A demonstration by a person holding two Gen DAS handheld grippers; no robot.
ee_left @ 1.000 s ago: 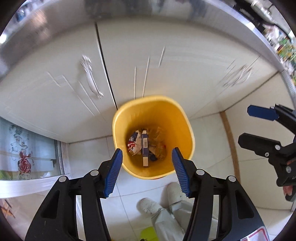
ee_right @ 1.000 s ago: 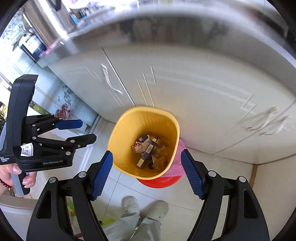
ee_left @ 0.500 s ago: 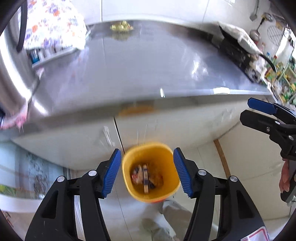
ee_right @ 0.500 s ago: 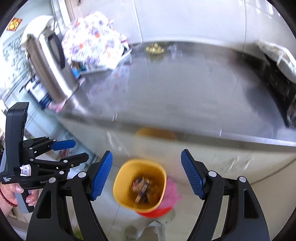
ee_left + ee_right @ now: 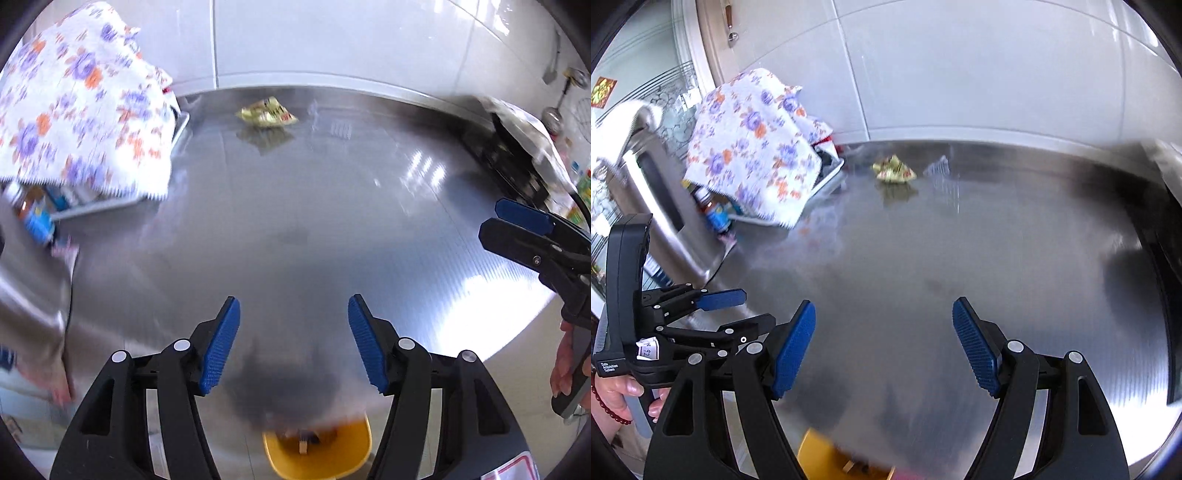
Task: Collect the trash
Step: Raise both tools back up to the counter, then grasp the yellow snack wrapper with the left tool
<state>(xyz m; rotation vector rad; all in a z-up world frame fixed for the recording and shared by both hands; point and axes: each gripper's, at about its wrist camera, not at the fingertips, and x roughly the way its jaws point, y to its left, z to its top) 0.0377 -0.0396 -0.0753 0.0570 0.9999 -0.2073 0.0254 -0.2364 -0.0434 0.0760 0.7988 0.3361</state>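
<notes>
2 tongs hover over a steel counter [image 5: 295,206]: the left gripper [image 5: 293,343] and the right gripper [image 5: 884,347] both gape, holding nothing. A crumpled yellow wrapper [image 5: 266,112] lies at the counter's far edge; the yellow bin [image 5: 317,458] sits below its near edge.

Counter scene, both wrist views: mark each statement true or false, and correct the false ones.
1. A crumpled yellow wrapper lies on the steel counter. True.
2. The left gripper holds the wrapper. False: nothing is between its jaws.
3. A flowered cloth covers a tray at the counter's left end. True.
4. The yellow bin stands on the counter. False: it is below the counter's front edge.
5. The right gripper is shut. False: its jaws stand wide, with nothing between them.
</notes>
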